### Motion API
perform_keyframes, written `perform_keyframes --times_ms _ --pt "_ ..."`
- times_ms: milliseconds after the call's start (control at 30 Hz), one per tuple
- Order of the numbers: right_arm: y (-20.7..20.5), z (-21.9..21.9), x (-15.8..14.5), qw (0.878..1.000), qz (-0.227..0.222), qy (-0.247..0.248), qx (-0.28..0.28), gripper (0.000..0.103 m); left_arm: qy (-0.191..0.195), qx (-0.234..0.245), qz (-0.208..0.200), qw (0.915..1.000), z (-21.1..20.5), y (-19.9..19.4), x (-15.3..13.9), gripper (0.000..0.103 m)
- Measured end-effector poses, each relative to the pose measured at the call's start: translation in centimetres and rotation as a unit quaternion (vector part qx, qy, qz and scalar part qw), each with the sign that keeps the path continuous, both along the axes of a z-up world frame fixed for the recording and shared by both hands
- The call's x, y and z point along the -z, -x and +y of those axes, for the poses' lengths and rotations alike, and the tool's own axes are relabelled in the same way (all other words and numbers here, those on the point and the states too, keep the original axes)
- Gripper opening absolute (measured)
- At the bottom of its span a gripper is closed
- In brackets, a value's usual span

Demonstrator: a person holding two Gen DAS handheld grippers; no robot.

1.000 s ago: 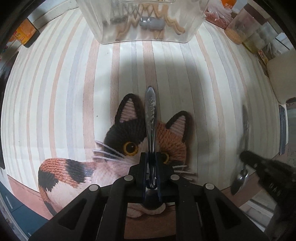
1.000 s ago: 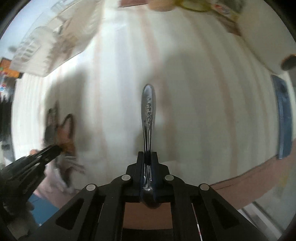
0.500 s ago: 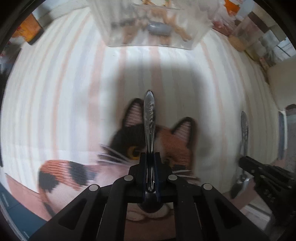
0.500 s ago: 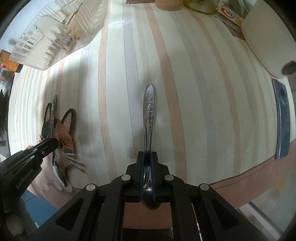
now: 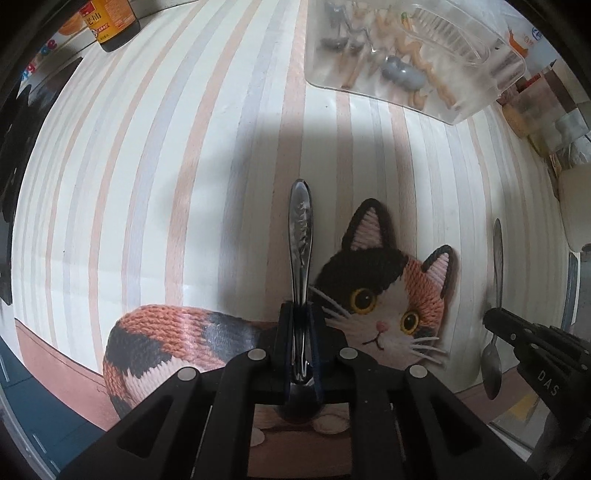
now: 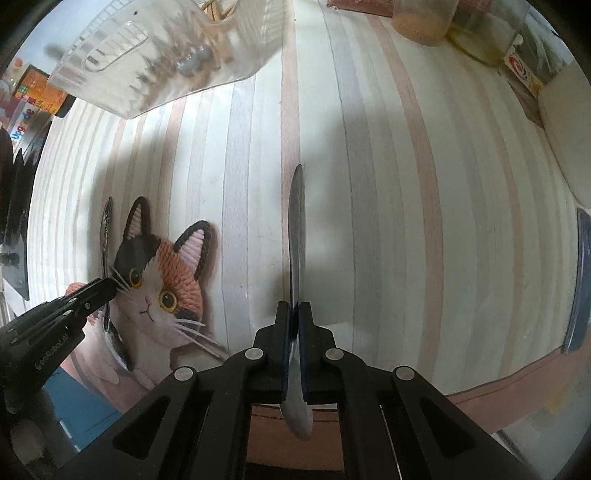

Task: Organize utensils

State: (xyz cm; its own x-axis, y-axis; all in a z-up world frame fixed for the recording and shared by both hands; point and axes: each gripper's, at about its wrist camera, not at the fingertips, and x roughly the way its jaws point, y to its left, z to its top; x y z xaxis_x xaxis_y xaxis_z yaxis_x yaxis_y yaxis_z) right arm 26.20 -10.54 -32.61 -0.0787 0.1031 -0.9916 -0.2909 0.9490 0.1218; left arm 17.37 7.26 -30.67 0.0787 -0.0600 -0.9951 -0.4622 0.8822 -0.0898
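My left gripper (image 5: 300,308) is shut on a metal spoon (image 5: 300,229), handle pointing forward, held above the striped tablecloth. My right gripper (image 6: 294,308) is shut on a second metal spoon (image 6: 296,225), seen edge-on, handle forward. The right gripper and its spoon (image 5: 496,258) show at the right of the left wrist view; the left gripper and its spoon (image 6: 106,229) show at the left of the right wrist view. A clear plastic utensil tray (image 5: 472,59) with several utensils lies at the back; it also shows in the right wrist view (image 6: 110,62).
A knitted cat mat (image 5: 388,295) lies near the table's front edge, between the two grippers. A dark sauce bottle (image 5: 110,26) stands back left. Jars (image 6: 424,26) stand at the back right. A blue flat object (image 6: 580,280) lies at the right edge.
Both grippers have risen and swung; the left view turned left so the tray sits upper right. The right spoon has rolled from face-on to edge-on. Both still grip their spoons.
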Motion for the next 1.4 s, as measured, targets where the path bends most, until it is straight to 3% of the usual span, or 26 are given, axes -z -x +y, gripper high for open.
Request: perform_keyframes --times_ms 167,467,700,900,1067,1167,1233,1300,1400 --pt "-0.2 0.1 -0.1 1.000 0.009 0.004 -0.010 0.004 0.006 0.005 -0.005 1.0000 -0.3 -0.1 -0.1 0.011" --pt "0.2 -1.3 -0.7 1.000 -0.010 -0.014 0.027 0.002 -0.018 0.008 -0.029 0.9994 0.0 0.0 -1.9 0.001" --pt "0.0 -1.5 -3.9 0.998 -0.040 -0.041 0.040 0.002 -0.037 0.012 -0.063 0.9973 0.5 0.3 -5.2 0.000" --pt "-0.8 -1.5 -7.1 0.995 -0.064 -0.066 0.046 0.002 -0.019 -0.019 -0.088 0.9958 2.8 1.3 -7.5 0.000" --pt "-1.5 -2.1 -8.2 0.994 -0.070 -0.072 0.050 0.002 0.015 -0.052 -0.079 0.9954 5.5 2.7 -5.8 0.001" --pt "-1.4 -1.8 -7.1 0.994 -0.058 -0.072 0.054 0.002 0.064 -0.049 -0.067 0.9945 5.4 2.8 -4.1 0.004" --pt "-1.2 -2.0 -6.3 0.995 -0.047 -0.071 0.060 0.002 0.072 -0.028 -0.045 0.9960 4.3 2.2 -2.9 0.010" --pt "-1.0 -2.0 -5.5 0.995 -0.039 -0.070 0.066 0.002 0.081 -0.007 -0.033 0.9962 3.0 1.6 -1.8 0.026" --pt "-0.9 -2.3 -4.8 0.995 -0.035 -0.064 0.071 0.002 0.078 0.007 -0.008 0.9969 2.0 1.0 -0.2 0.031"
